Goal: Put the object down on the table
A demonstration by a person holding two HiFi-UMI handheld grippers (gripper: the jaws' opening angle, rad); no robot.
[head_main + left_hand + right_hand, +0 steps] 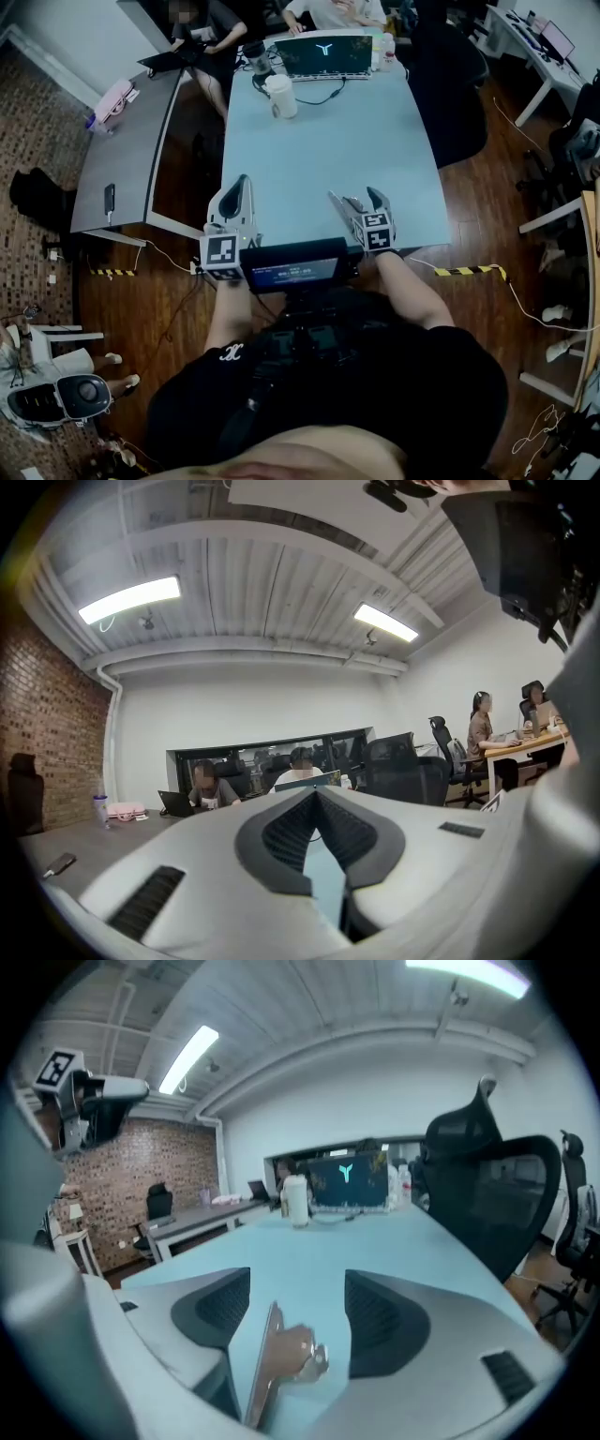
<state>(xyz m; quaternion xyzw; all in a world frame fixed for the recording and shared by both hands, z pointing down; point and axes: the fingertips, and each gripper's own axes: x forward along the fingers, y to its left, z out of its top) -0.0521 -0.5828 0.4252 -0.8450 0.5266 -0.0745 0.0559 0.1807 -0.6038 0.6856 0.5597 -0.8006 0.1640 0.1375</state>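
Right gripper (295, 1283) spread wide, low over the table (403, 1241) near its edge, brownish metal object (281, 1358) loose between the jaws beside one pad, apparently released for set-down; left gripper (317, 797) pressed together, empty, just parked alongside

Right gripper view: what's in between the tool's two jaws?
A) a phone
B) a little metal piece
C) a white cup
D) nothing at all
B: a small brownish metal piece sits between the jaws of the right tool, which stand wide apart.
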